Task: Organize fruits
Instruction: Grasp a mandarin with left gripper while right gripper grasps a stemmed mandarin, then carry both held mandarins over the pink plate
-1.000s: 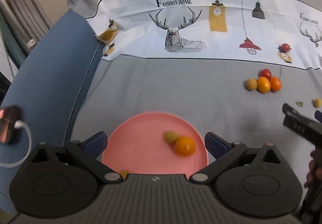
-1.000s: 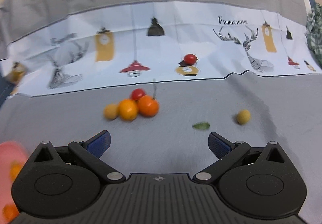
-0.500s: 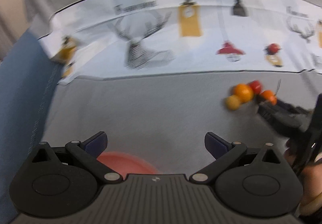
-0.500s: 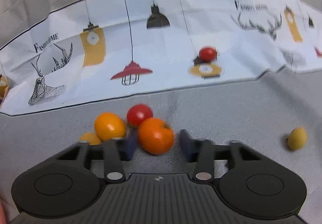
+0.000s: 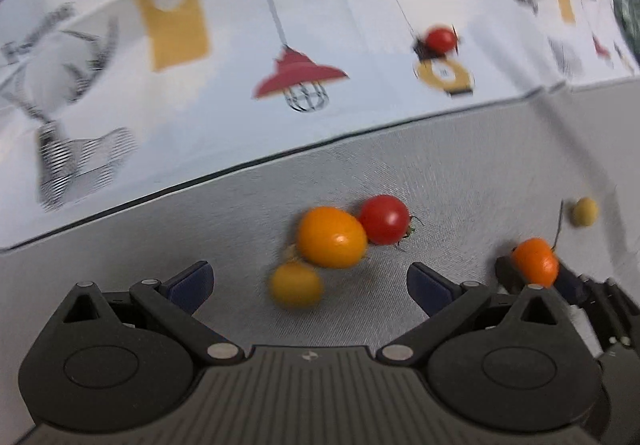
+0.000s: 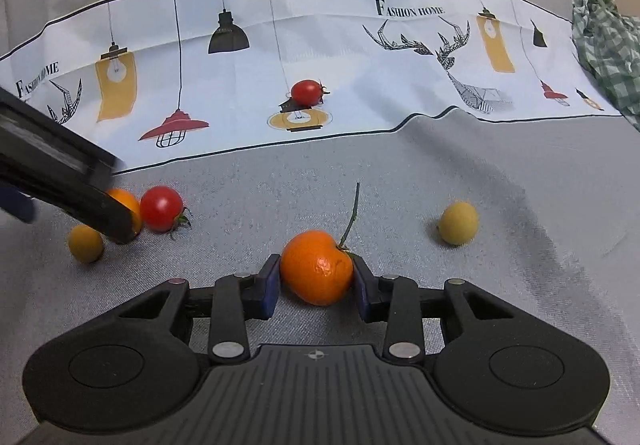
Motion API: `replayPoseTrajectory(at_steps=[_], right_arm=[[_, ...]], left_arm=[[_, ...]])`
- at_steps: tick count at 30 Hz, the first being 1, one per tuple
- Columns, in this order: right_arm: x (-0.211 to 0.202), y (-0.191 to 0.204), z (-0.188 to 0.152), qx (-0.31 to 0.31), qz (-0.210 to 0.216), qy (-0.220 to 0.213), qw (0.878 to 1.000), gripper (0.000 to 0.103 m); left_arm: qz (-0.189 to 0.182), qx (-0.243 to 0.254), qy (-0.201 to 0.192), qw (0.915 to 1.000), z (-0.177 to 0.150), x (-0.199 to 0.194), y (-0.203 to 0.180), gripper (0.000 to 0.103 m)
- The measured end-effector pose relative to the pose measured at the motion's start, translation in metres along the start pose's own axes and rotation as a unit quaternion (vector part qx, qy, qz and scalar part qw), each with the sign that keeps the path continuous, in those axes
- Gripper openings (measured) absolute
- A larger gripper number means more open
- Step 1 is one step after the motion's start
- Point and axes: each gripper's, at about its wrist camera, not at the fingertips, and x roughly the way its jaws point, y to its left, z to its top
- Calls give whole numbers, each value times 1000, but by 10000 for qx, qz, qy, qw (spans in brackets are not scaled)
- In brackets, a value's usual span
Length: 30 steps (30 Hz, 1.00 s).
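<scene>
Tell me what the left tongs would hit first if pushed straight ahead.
Probably the small yellow fruit between the open left tongs, then the orange tomato touching it; blur leaves depth uncertain.

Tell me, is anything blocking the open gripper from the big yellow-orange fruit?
No. The left gripper is open, with only bare grey cloth leading to the yellow-orange fruit. A small yellow fruit lies beside it, between the fingers.
</scene>
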Motion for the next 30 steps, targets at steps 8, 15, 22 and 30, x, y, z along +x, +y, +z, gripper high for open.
replayPoseTrajectory(at_steps=[8, 15, 22, 30], right_arm=[[2, -2, 1, -6, 19, -63, 10000, 38], [-11, -4, 4, 170, -2, -519, 9985, 37], [-50, 4, 12, 73, 107, -678, 9976, 37], [-211, 31, -21, -656, 1313, -537, 9877, 37]], left_arm=[[-215, -247, 186, 9993, 14, 10, 8, 42], [-6, -510, -381, 9980, -1, -43, 24, 42], [331, -755, -874, 9928, -81, -149, 45, 42], [616, -1179, -1056, 9855, -206, -256, 66, 42]])
